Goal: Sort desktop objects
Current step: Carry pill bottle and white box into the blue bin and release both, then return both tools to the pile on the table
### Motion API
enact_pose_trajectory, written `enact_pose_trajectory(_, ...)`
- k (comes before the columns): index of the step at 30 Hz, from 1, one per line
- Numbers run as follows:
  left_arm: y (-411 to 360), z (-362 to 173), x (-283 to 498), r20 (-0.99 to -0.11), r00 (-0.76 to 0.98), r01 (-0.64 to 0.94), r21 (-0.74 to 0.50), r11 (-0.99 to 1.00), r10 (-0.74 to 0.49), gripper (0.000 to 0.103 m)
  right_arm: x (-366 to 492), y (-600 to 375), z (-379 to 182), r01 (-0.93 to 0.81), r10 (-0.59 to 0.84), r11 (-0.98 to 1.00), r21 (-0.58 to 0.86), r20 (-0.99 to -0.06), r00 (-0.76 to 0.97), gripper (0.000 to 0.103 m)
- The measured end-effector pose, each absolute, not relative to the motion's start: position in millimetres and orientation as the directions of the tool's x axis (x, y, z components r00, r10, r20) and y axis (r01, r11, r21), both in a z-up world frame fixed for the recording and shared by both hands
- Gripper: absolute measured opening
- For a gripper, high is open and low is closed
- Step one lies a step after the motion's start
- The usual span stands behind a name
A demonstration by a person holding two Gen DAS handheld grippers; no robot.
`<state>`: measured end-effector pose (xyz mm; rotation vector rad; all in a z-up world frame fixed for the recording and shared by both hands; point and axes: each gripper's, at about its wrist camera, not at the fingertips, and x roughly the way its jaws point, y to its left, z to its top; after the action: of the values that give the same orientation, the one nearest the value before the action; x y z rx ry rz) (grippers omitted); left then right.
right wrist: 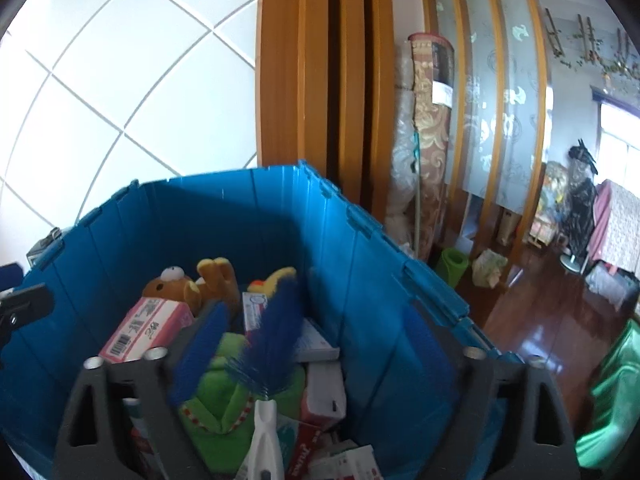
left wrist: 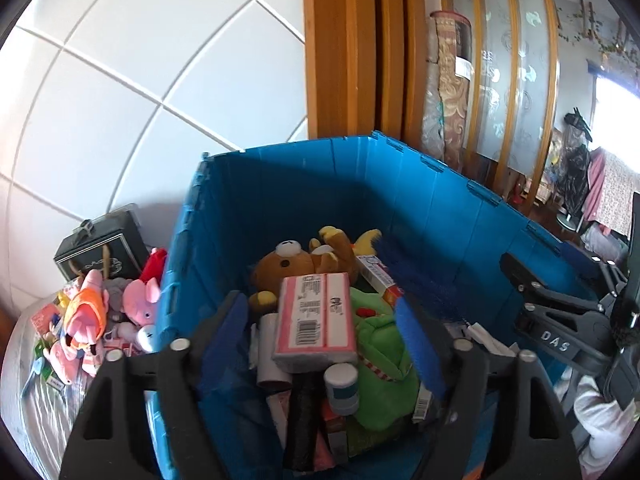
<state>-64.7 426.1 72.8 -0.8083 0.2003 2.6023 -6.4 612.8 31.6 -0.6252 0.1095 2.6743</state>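
A blue plastic crate [left wrist: 432, 216] [right wrist: 360, 264] holds a brown bear plush [left wrist: 292, 264] [right wrist: 192, 280], a pink barcoded box [left wrist: 316, 316] [right wrist: 148, 328], a green plush [left wrist: 380, 352] [right wrist: 236, 392], a white jar [left wrist: 341, 384] and small boxes. A blue bottle brush with a white handle [right wrist: 276, 332] lies free on the pile between my right fingers; it also shows in the left wrist view [left wrist: 416, 276]. My left gripper [left wrist: 324, 336] is open and empty above the crate. My right gripper [right wrist: 316, 344] is open above the crate; its body shows in the left wrist view [left wrist: 560, 320].
Left of the crate, several pink and orange plush toys [left wrist: 92, 312] and a dark case [left wrist: 100, 248] lie on a pale table [left wrist: 40, 400]. A white tiled wall is behind. Wooden door frames [right wrist: 320, 100], a rolled carpet [right wrist: 432, 140] and a wooden floor [right wrist: 540, 320] are to the right.
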Motion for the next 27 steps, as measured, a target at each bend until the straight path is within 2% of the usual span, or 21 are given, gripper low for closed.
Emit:
enact_pose_trajectory(3,403,82,-53,-0.527,-0.785,-0.395,0.020,-0.918,0.326,0.078,-3,606,30,-0.415,0.398,-0.909,-0.045,-0.395,-0.828,0.103)
enact_pose_trajectory(5,383,90,-47,-0.495,-0.806,-0.379,0.010,-0.925,0.325,0.080,-5,602,26,-0.440,0.428,-0.895,-0.072,-0.414,-0.804,0.103)
enact_pose_trajectory(9,335,98,-36,-0.435,-0.854,-0.317,0.003,-0.948,0.284,0.082,-3,594,23,-0.433,0.396,-0.901,-0.021,-0.443,-0.804,0.103)
enact_pose_trajectory(12,293,96,-38,-0.419,-0.876,-0.258,-0.008,-0.966,0.238,0.083,2,572,34,-0.416,0.387,-0.909,-0.019,-0.407,-0.827,0.103)
enact_pose_trajectory(18,197,76,-54,-0.467,-0.869,-0.136,-0.089,-0.987,0.162,0.083,2,493,63,-0.285,0.274,-0.958,-0.011,-0.325,-0.905,0.103)
enact_pose_trajectory(27,64,31,-78,-0.523,-0.851,-0.005,-0.098,-0.995,0.056,0.083,-18,344,92,-0.024,0.025,-1.000,-0.009,-0.280,-0.960,0.103)
